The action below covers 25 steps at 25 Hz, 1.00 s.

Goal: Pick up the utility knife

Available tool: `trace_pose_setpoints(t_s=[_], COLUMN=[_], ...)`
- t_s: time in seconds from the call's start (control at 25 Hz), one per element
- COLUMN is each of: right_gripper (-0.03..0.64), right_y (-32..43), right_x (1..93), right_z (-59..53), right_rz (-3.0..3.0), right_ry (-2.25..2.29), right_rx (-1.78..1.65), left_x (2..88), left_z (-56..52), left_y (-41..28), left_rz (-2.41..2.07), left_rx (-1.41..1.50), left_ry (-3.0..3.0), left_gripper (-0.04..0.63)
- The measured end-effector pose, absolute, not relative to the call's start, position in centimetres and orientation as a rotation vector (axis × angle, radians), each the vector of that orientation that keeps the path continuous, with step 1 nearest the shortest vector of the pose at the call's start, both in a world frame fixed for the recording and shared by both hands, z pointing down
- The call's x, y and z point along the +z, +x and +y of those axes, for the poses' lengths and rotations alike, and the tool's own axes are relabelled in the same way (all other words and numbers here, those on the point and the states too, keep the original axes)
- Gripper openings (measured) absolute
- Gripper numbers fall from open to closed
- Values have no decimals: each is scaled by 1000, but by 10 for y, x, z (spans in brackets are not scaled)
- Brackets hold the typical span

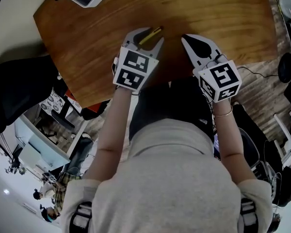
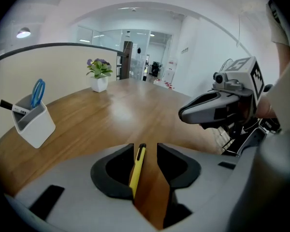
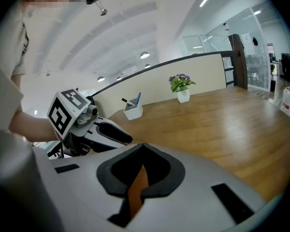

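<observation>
While both forearms reach forward side by side, the left gripper (image 1: 145, 37) tilts steeply down at the worktop (image 1: 208, 13) with its jaws apart. They straddle the yellow utility knife (image 1: 151, 35), which lies flat on the wood close to the left pad and isn't squeezed yet. The right gripper (image 1: 187, 37) hangs just beside it at a gentler tilt, jaws closed tip to tip on nothing.
</observation>
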State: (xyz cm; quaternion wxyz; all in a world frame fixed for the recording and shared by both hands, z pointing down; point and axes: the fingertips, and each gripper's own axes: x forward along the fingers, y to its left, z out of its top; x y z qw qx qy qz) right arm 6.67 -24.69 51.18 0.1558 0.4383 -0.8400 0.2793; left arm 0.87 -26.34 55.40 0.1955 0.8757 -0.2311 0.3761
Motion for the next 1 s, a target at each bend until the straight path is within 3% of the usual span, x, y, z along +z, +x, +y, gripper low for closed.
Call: trace_pose_setpoints(t_s=[1.0], right_gripper=[12], right_y=[73], right_x=[539], right_z=[-245], right_rz=[-2386], right_ry=[1301], right_rx=[949], left_x=[593], left_z=[-272], left_y=[14], left_rz=[-616], left_rx=[1282], left_ry=[2440], left_gripper=[149])
